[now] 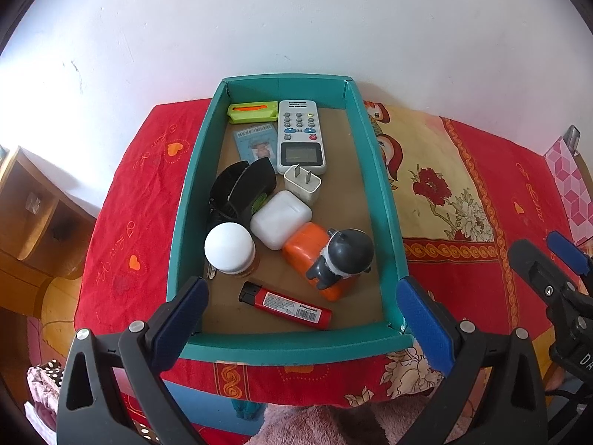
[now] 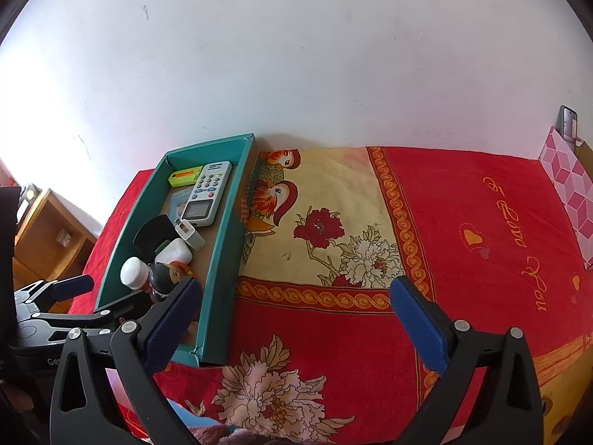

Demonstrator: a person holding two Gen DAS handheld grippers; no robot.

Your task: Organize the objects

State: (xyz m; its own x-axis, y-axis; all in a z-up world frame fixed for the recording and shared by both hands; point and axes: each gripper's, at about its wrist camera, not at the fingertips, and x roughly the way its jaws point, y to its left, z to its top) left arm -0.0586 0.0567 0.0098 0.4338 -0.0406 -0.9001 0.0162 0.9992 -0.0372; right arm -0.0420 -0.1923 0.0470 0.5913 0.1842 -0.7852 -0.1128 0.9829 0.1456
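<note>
A teal box (image 1: 189, 200) stands on the red cloth and holds a white remote (image 1: 301, 137), a green case (image 1: 252, 112), a card (image 1: 256, 142), a black folded item (image 1: 241, 191), a white charger (image 1: 302, 184), a white earbud case (image 1: 280, 219), a white-capped bottle (image 1: 229, 247), an orange toy with a grey figure (image 1: 333, 257) and a red lighter (image 1: 285, 305). My left gripper (image 1: 302, 307) is open and empty over the box's near end. My right gripper (image 2: 296, 307) is open and empty over the cloth right of the box (image 2: 222, 259).
A red and yellow flowered cloth (image 2: 370, 222) covers the table against a white wall. A pink patterned bag (image 2: 567, 189) stands at the far right. A wooden cabinet (image 1: 33, 215) is at the left. My right gripper shows in the left wrist view (image 1: 548, 259).
</note>
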